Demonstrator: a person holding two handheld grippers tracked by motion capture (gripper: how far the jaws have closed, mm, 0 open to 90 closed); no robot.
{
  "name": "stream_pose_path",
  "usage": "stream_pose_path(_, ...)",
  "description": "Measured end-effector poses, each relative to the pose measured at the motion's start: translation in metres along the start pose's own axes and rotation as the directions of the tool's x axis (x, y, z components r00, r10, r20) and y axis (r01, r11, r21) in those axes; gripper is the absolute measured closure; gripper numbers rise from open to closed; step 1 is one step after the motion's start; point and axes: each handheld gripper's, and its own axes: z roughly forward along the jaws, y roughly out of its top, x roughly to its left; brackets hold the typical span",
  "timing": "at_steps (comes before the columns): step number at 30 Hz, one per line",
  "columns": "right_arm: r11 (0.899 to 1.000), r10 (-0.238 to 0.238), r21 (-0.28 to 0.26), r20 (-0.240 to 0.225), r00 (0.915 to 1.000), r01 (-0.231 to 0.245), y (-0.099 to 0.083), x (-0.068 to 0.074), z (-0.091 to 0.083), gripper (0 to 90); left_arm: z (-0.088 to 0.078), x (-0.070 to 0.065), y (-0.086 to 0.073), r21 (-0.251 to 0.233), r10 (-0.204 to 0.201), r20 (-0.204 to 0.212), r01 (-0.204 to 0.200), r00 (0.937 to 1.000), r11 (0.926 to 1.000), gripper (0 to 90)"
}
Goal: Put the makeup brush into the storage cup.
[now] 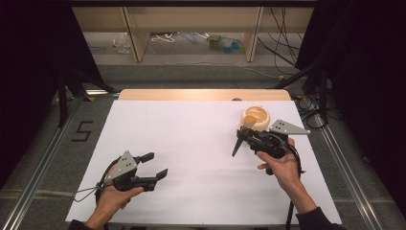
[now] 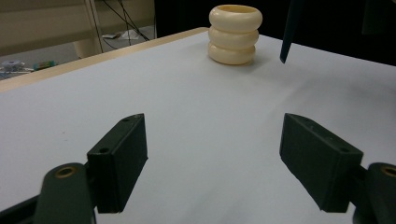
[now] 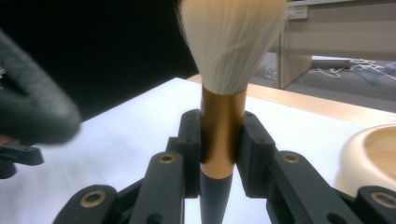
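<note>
left gripper (image 1: 154,165): jaws spread wide, holding nothing, well left of the cream ribbed ring-stacked holder (image 1: 255,117) | right gripper (image 3: 218,140): clamped on gold ferrule of pale-bristled, dark-handled brush (image 3: 223,84), just beside the holder

The ringed holder (image 1: 255,116) stood near the surface's (image 1: 191,143) far right corner; the brush (image 1: 243,133) (in the right claw (image 1: 245,135)) hung just before it.

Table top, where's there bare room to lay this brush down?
The white table is bare across its middle and far left, between the left gripper and the cream ringed holder. It is crowded only at far right, where the right gripper holds the brush.
</note>
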Motion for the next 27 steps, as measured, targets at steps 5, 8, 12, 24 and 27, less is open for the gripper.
stream_pose_path(5, 1.0, -0.005, 0.028, 0.024, 0.9997, 0.004, 0.01, -0.006, -0.002, 73.9, -0.002, 0.003, -0.001, -0.005, -0.006, -0.007, 0.006, 1.0, 1.0, 23.5)
stream_pose_path(8, 1.0, -0.008, 0.03, 0.033, 0.9994, 0.007, 0.015, -0.011, -0.001, 73.8, -0.003, 0.003, -0.002, 0.001, -0.011, -0.013, 0.011, 0.9999, 0.9999, 23.5)
stream_pose_path(12, 1.0, 0.003, 0.027, 0.041, 0.9992, -0.005, 0.025, -0.015, 0.001, 73.8, 0.0, 0.002, -0.002, -0.005, 0.001, 0.006, -0.001, 1.0, 1.0, 23.4)
stream_pose_path(24, 0.999, -0.001, 0.038, 0.088, 0.9961, -0.003, 0.047, -0.034, 0.003, 73.8, -0.001, 0.002, -0.001, -0.001, 0.007, -0.005, -0.007, 1.0, 1.0, 22.5)
stream_pose_path(27, 0.999, 0.013, 0.03, 0.096, 0.9953, -0.016, 0.05, -0.038, 0.001, 73.9, -0.001, 0.002, 0.0, 0.001, 0.012, -0.001, -0.012, 0.9999, 0.9999, 22.3)
